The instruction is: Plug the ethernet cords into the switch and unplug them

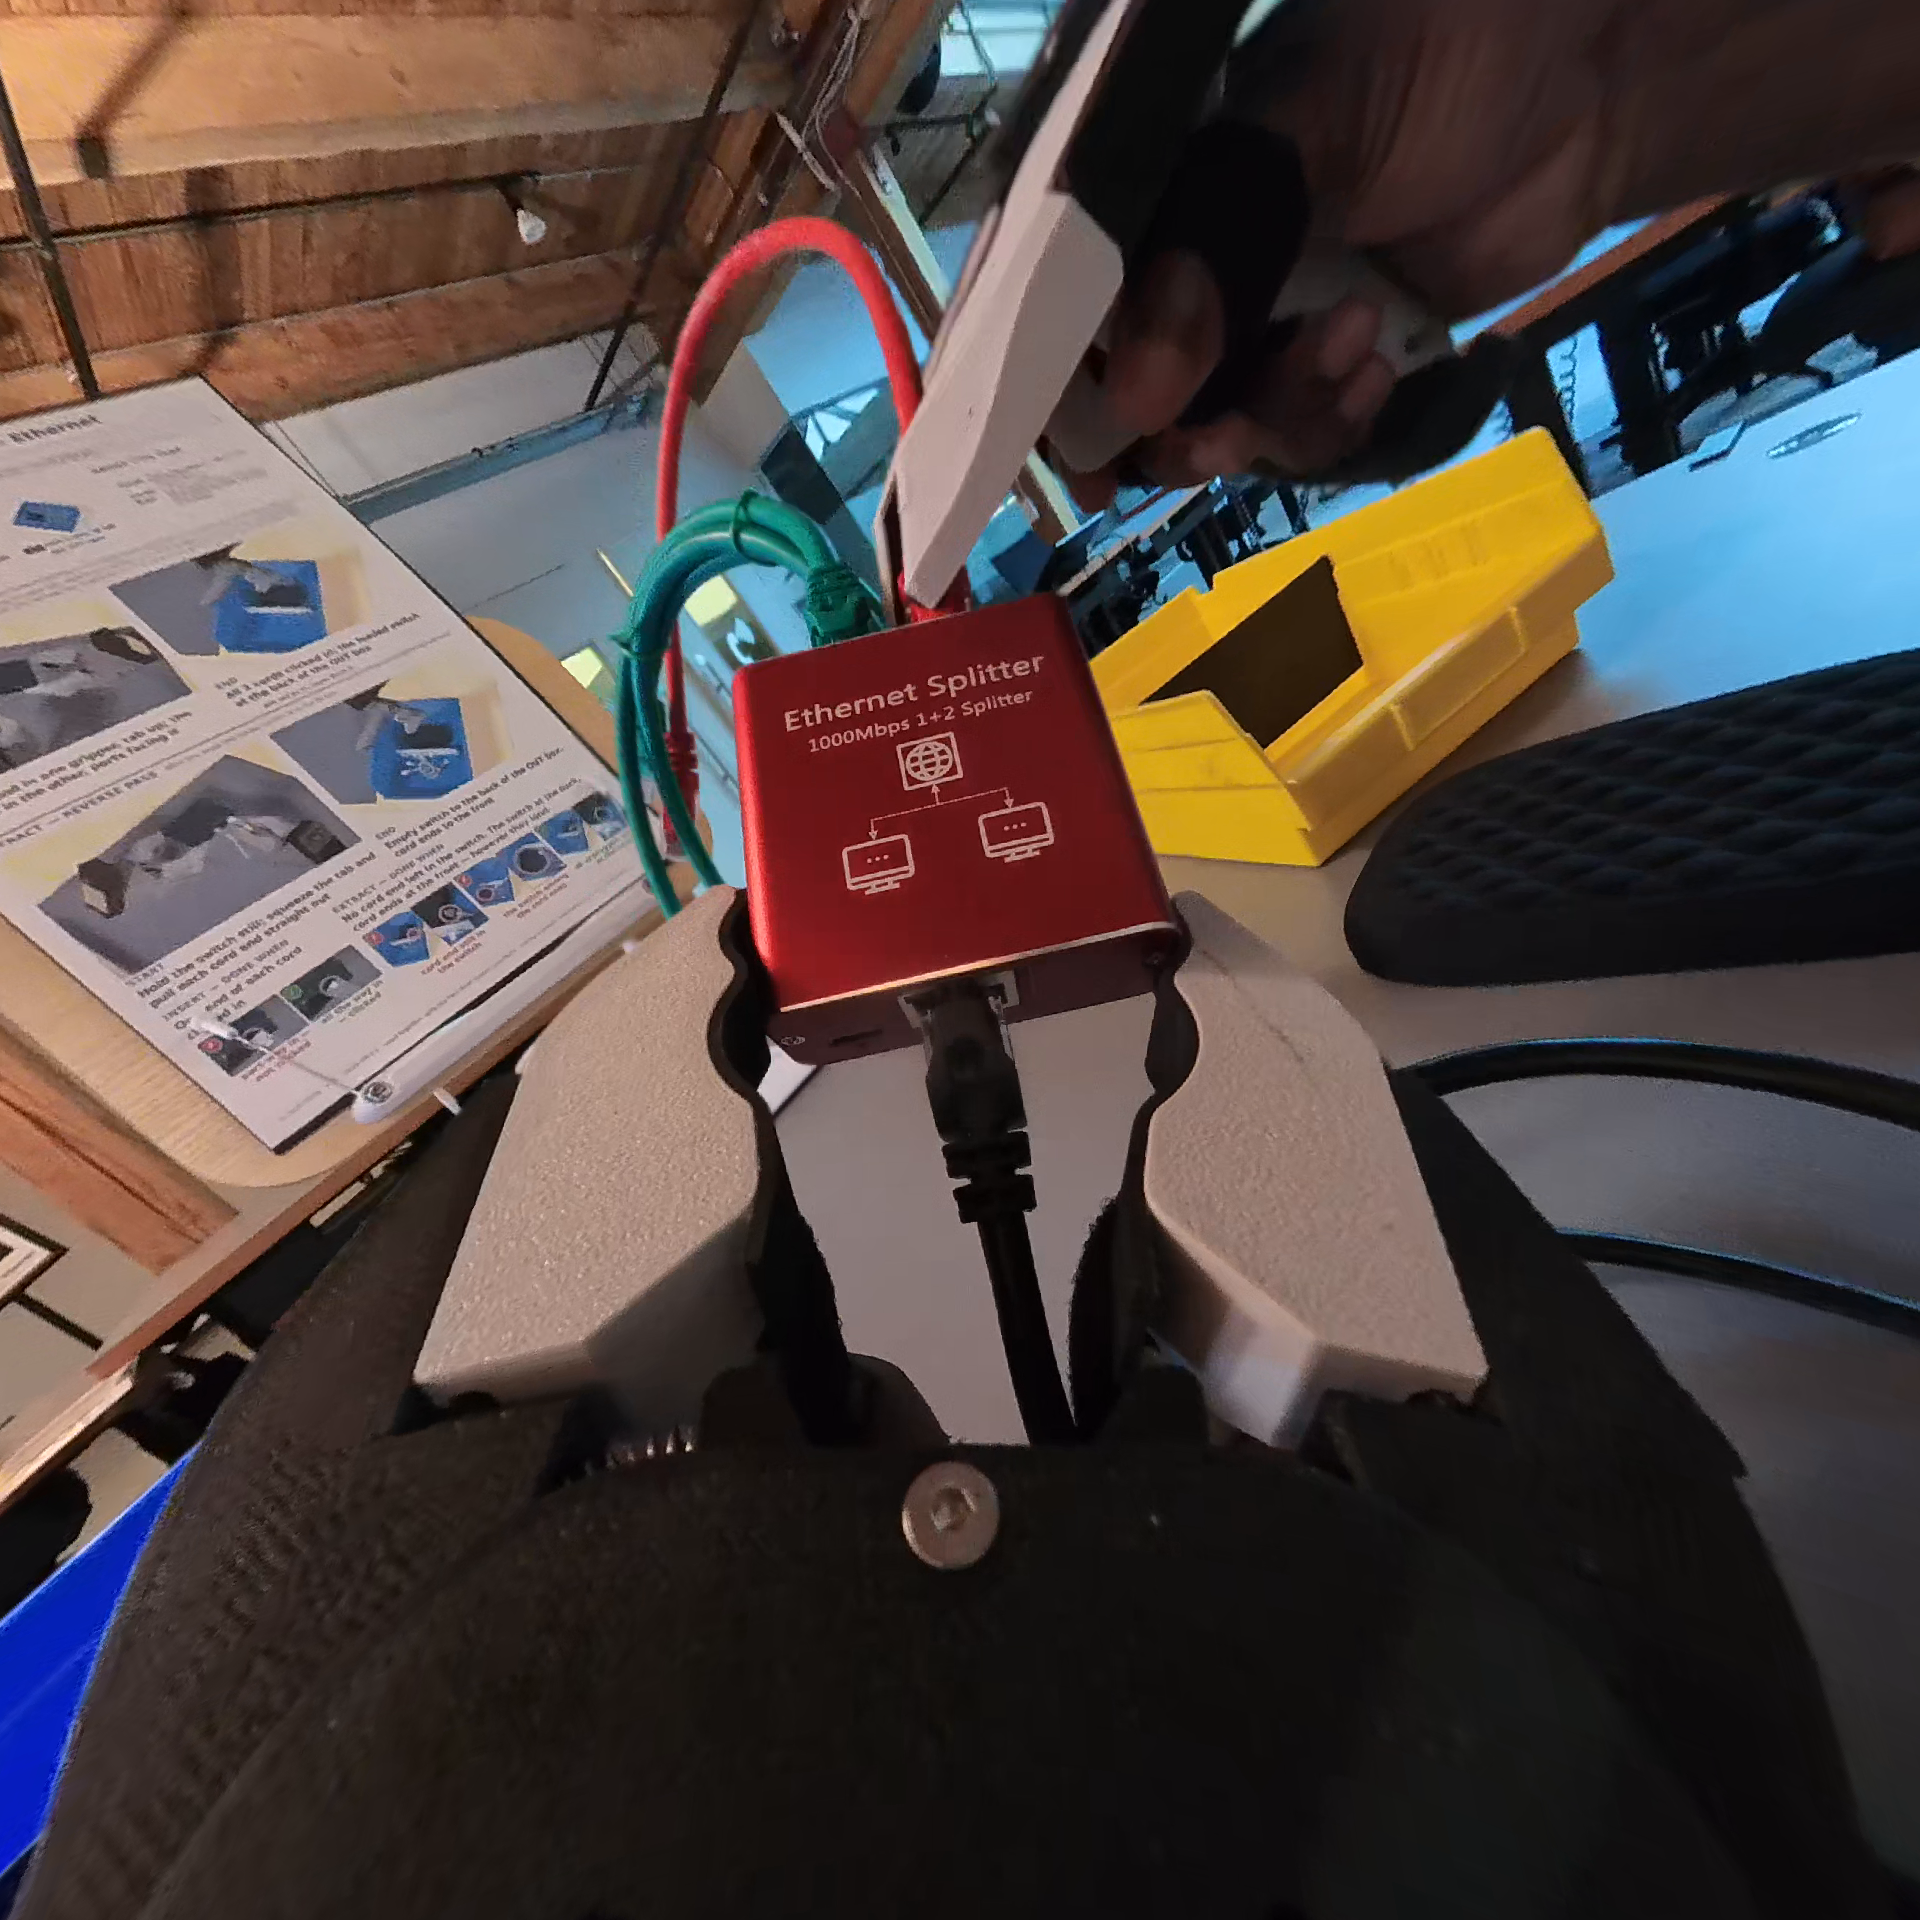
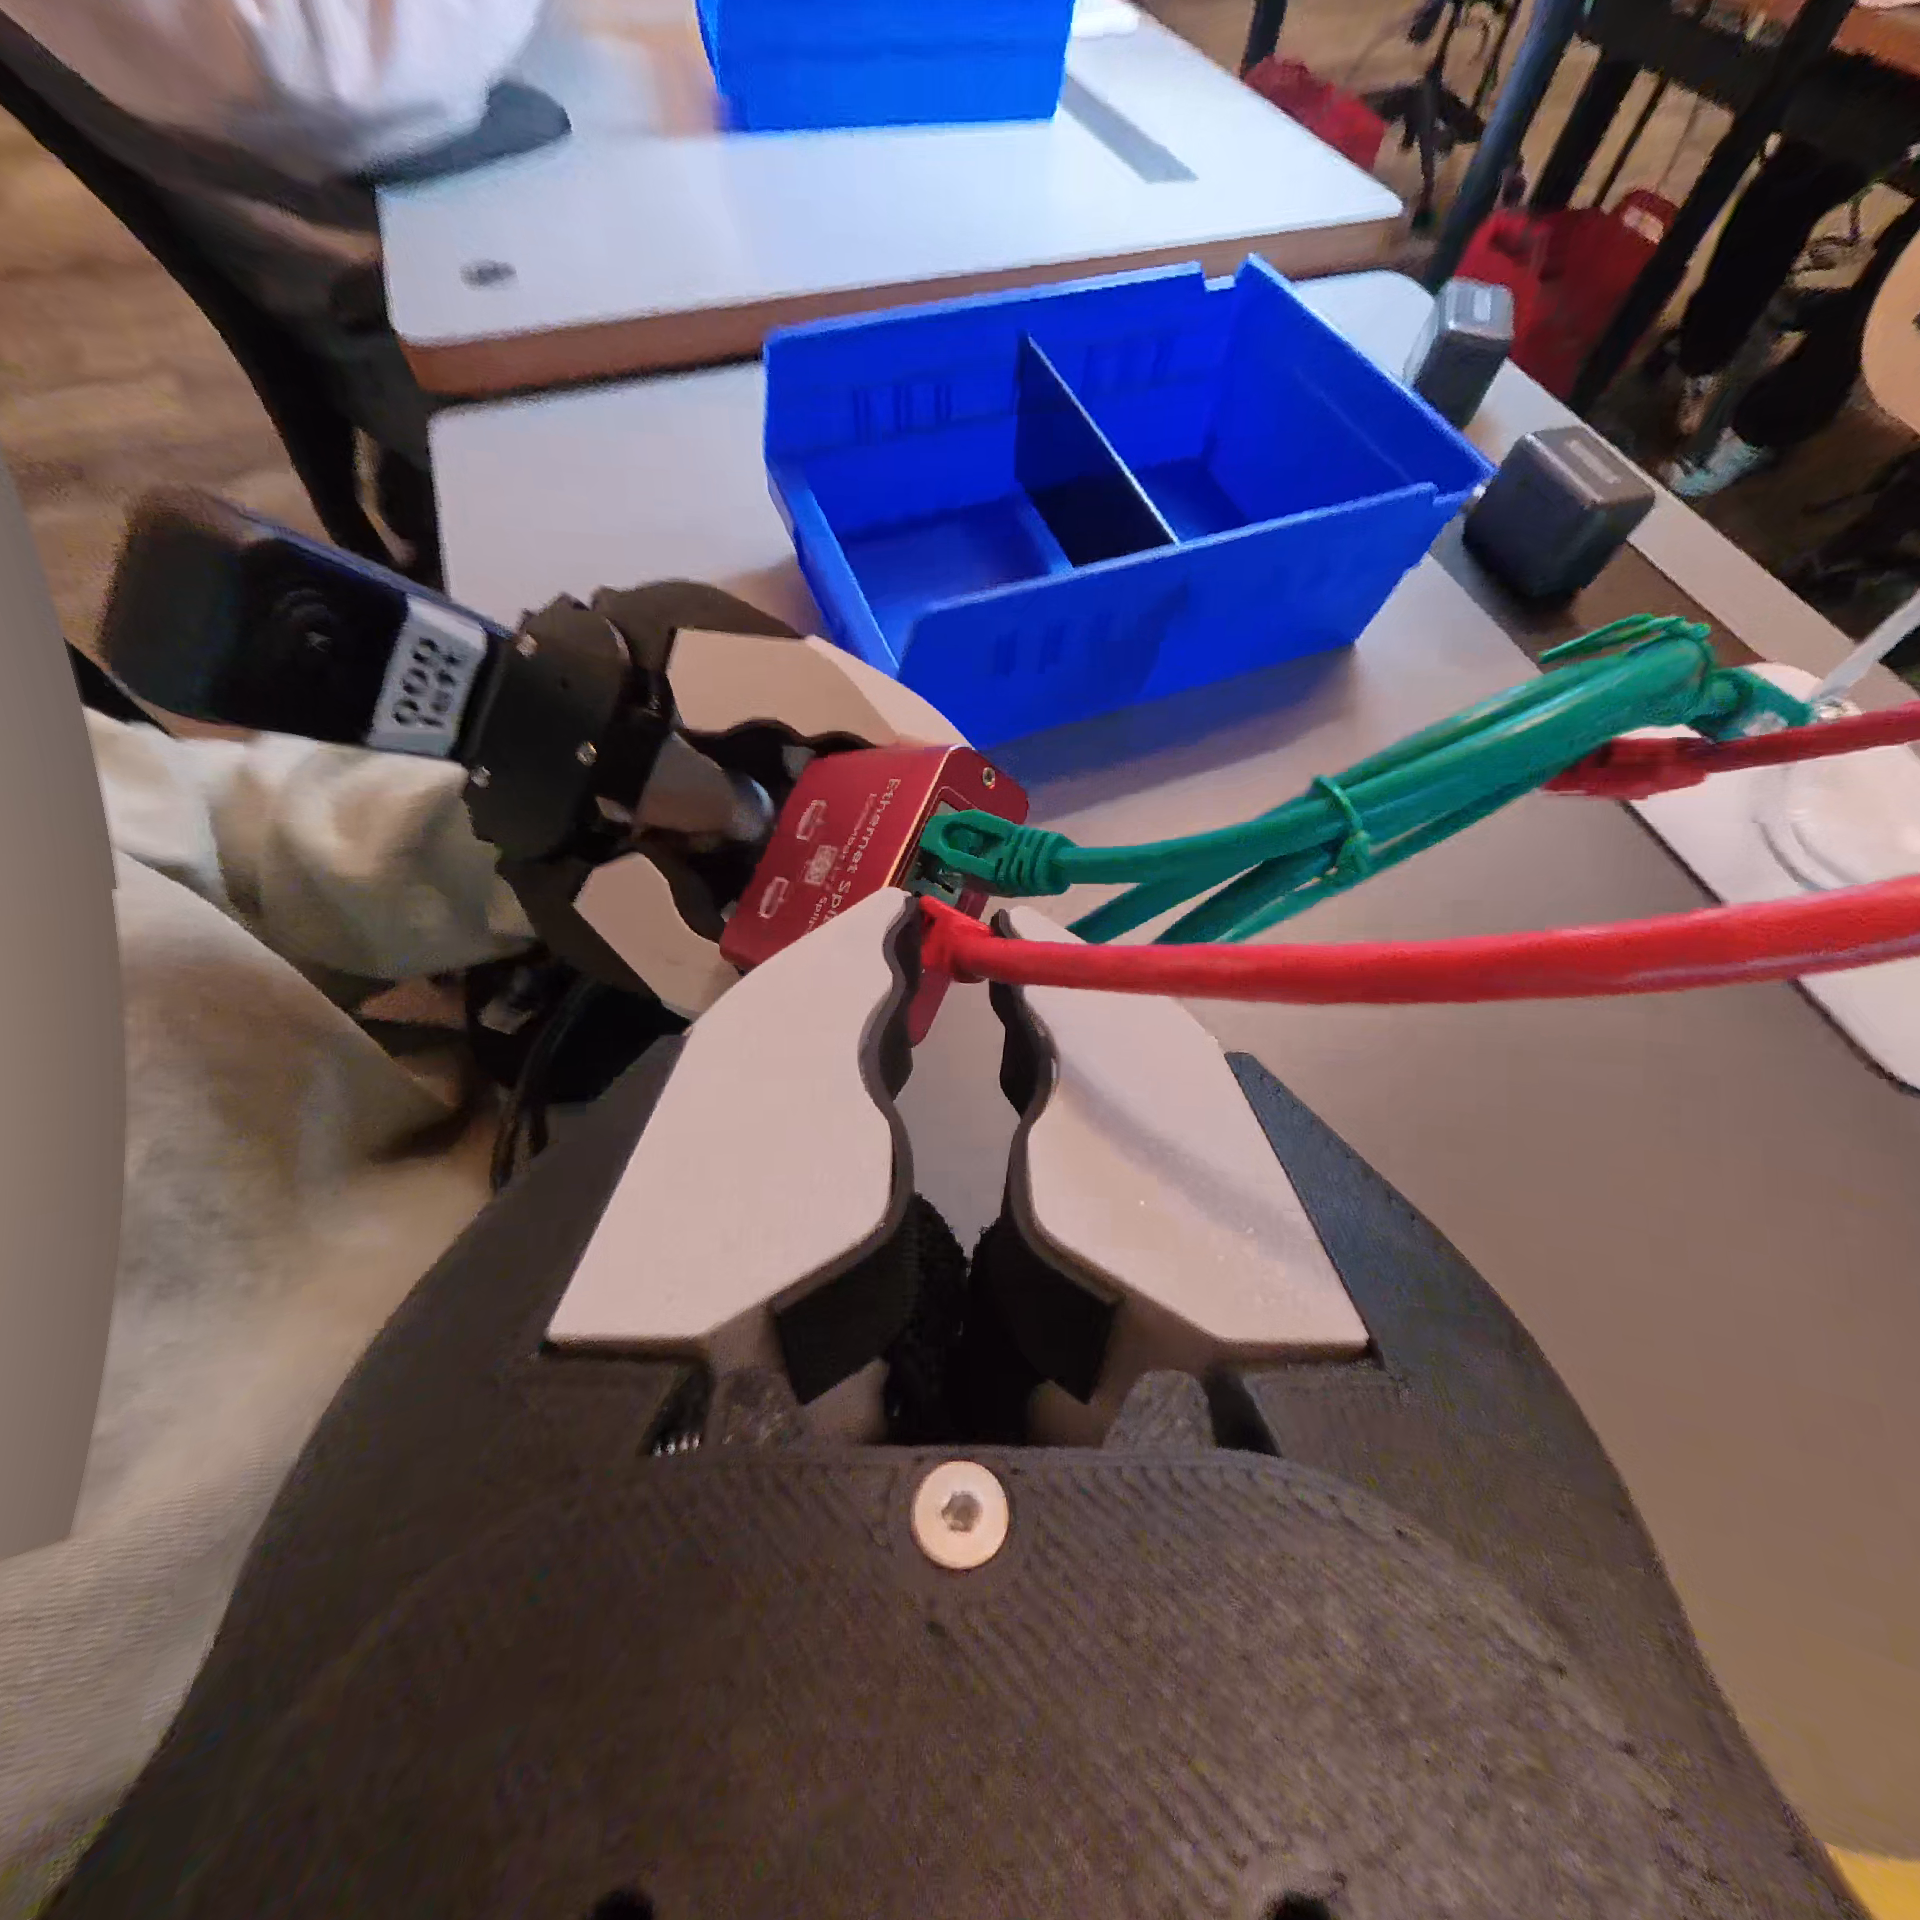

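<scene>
The switch, a small red metal box (image 1: 925, 790), sits in my left gripper (image 1: 956, 925), whose fingers are shut on its two sides. A black cable (image 1: 987, 1122) is plugged into its near end. A bundled green cord (image 2: 997, 847) is plugged into one far port. My right gripper (image 2: 951, 935) is shut on the plug of the red cord (image 2: 1351, 961), at the port beside the green one. I cannot tell whether that plug is seated. The right gripper's finger (image 1: 997, 416) hides the plug in the left wrist view. The switch (image 2: 831, 862) and left gripper (image 2: 774, 842) also show in the right wrist view.
An empty blue bin with a divider (image 2: 1195, 623) stands just beyond the switch on the grey table. A yellow bin (image 1: 1351, 675) lies to the right and a black mesh pad (image 1: 1662, 810) beside it. A printed instruction sheet (image 1: 260, 727) stands to the left. Two dark grey blocks (image 2: 1548, 509) sit near the table edge.
</scene>
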Motion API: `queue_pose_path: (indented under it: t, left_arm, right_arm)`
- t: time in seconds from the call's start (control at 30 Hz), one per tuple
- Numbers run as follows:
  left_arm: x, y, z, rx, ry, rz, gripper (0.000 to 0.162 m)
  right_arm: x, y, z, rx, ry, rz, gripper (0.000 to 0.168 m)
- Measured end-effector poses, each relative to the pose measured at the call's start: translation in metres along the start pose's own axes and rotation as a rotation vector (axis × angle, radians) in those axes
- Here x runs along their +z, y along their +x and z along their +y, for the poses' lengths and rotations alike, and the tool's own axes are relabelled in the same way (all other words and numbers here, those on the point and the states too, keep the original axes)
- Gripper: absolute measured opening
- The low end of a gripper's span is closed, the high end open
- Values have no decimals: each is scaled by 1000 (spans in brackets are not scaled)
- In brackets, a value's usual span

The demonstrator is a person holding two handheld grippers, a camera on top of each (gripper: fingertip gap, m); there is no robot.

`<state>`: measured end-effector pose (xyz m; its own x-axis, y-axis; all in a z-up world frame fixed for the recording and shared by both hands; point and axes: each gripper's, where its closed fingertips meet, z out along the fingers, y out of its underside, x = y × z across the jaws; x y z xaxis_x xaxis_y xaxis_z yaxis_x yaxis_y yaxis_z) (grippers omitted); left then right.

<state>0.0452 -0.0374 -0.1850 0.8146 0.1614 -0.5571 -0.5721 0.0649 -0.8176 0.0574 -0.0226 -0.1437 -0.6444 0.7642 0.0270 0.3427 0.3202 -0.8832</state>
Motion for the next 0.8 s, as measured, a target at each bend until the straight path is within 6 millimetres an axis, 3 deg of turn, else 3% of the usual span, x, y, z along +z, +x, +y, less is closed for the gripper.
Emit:
queue_pose_path:
  t: [0.07, 0.13, 0.17, 0.23, 0.43, 0.6, 0.8]
  left_arm:
    - [-1, -1, -1, -11, 6, -2, 72]
    - [-13, -14, 7, -63, 3, -51, 72]
    - [-18, -21, 3, -149, 53, -56, 72]
    - [-17, -26, -5, -162, 105, -67, 72]
    - [-14, -22, 3, -135, 58, -51, 72]
    - [-14, -21, 1, -127, 67, -48, 72]
    - [-14, -20, 3, -134, 61, -43, 72]
  right_arm:
    - [-4, 1, -3, 74, 66, -40, 12]
    - [-30, 46, 2, 10, 72, 212, 12]
    - [-45, 52, -1, 10, 106, 217, 12]
    - [-57, 44, -13, 46, 176, 145, 12]
    - [-98, 68, -28, -99, 85, 321, 12]
    - [-147, 94, 10, -165, -234, 443, 12]
    - [-222, 107, 91, -218, -643, 397, 13]
